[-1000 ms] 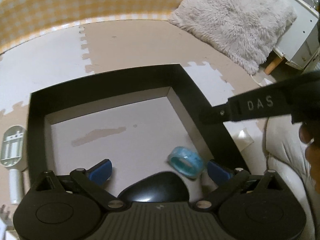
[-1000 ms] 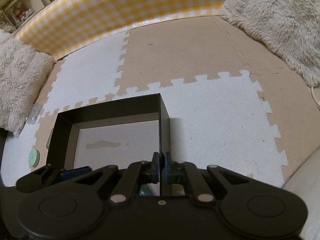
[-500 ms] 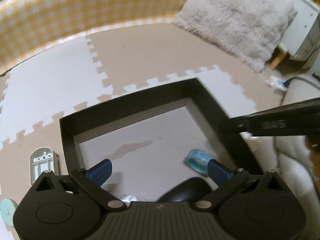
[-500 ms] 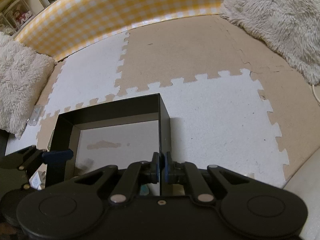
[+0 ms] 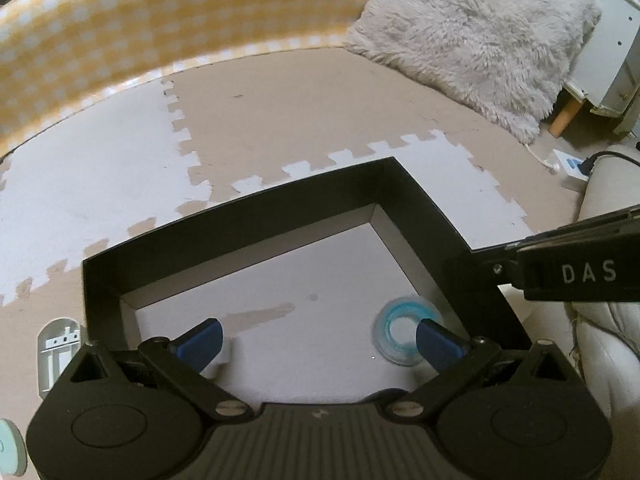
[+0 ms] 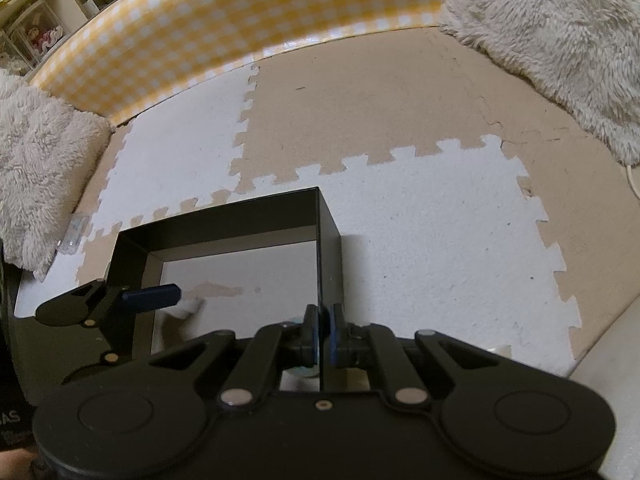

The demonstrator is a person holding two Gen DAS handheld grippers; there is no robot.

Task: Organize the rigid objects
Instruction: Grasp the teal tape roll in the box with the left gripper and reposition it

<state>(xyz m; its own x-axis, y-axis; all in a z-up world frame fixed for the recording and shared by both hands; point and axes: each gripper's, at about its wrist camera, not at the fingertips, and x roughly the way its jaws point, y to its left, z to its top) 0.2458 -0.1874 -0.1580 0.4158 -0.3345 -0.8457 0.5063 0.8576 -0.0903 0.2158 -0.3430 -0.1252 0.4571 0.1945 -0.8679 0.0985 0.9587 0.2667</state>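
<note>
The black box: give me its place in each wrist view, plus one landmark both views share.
Left wrist: black box fills the lower centre, the open left gripper above its floor.
Right wrist: the box sits lower centre-left, its right wall clamped by the right gripper.
Shared landmark: yellow checked wall.

Right gripper (image 6: 322, 334) jaws clamped on black box (image 6: 330, 240) right wall; left gripper (image 6: 152, 296) over box interior.
</note>
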